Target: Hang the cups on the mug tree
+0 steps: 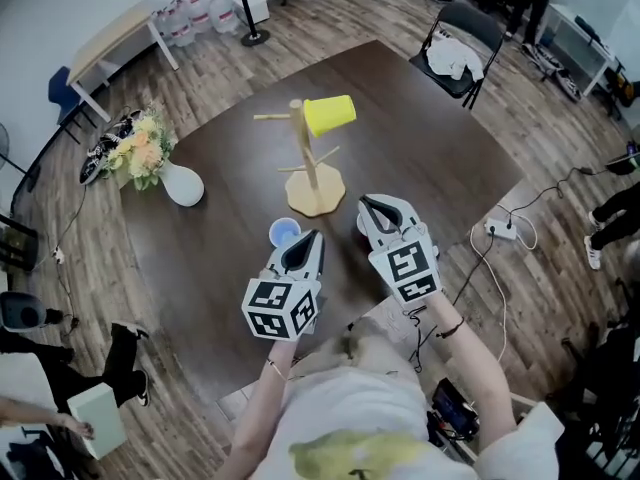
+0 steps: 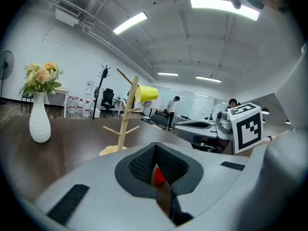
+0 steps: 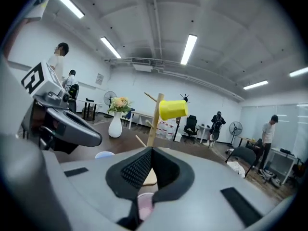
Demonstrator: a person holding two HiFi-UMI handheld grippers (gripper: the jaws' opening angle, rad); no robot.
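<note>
A wooden mug tree (image 1: 312,173) stands mid-table, and a yellow cup (image 1: 330,114) hangs on its upper right peg. On the table, a blue cup (image 1: 284,232) sits just left of my left gripper (image 1: 308,240), whose jaws are shut and empty. A red cup (image 1: 361,229) stands against the left side of my right gripper (image 1: 380,208), also shut with nothing held. In the right gripper view this cup (image 3: 145,205) shows pinkish below the closed jaws, with the tree (image 3: 155,121) straight ahead. The left gripper view has a red patch (image 2: 158,176) behind the closed pads.
A white vase of flowers (image 1: 181,184) stands at the table's left corner. A black folding chair (image 1: 458,48) is beyond the far right edge. A power strip with cables (image 1: 498,230) lies on the floor at the right. People stand around the room.
</note>
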